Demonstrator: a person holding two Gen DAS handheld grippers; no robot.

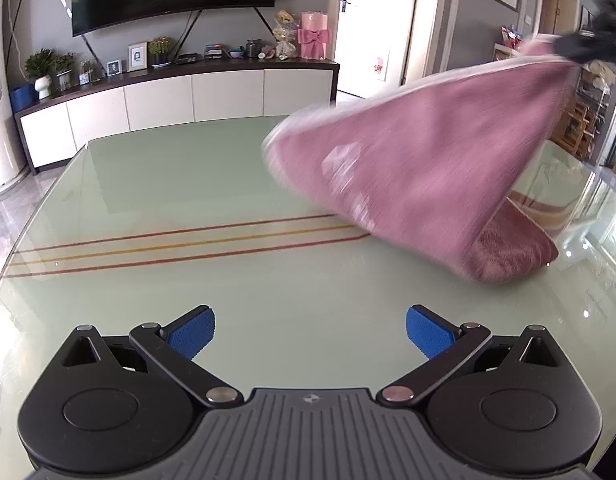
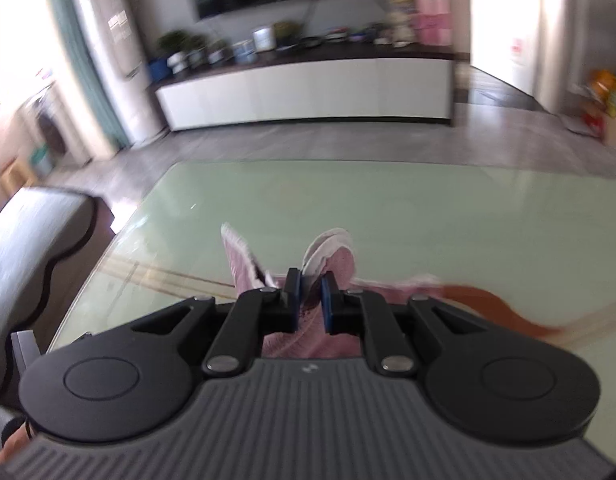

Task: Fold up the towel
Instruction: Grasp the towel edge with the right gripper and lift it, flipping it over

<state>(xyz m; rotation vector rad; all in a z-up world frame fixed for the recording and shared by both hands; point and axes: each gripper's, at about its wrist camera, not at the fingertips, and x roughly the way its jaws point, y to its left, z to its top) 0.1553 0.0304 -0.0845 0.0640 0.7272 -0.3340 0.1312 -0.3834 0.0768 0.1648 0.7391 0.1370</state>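
Right wrist view is pretty smeared, so the room behind is mush and nothing on the shelf can be read. What's clear: the right gripper (image 2: 310, 296) has its blue pads (image 2: 327, 300) pinched tight on a bunch of the fuzzy pink towel with a white edge (image 2: 336, 258), fabric poking out past the tips at 12 o'clock and more of it hidden under the gripper body.

From the left wrist view the same towel (image 1: 428, 168) is a blurred tent shape, one corner pulled up toward 2 o'clock where a dark bit of the right gripper (image 1: 588, 46) is cut off by the frame edge. Its low end sits on the pale green glass tabletop with red and yellow stripes (image 1: 168, 200) at about 4 o'clock.

Left gripper (image 1: 310, 334) is spread wide open over bare glass, nothing between its pads, well apart from the towel.

Small framed pictures on the white TV cabinet (image 1: 188, 96) are too tiny to make out. No readable writing anywhere, just a small emblem on each gripper body.
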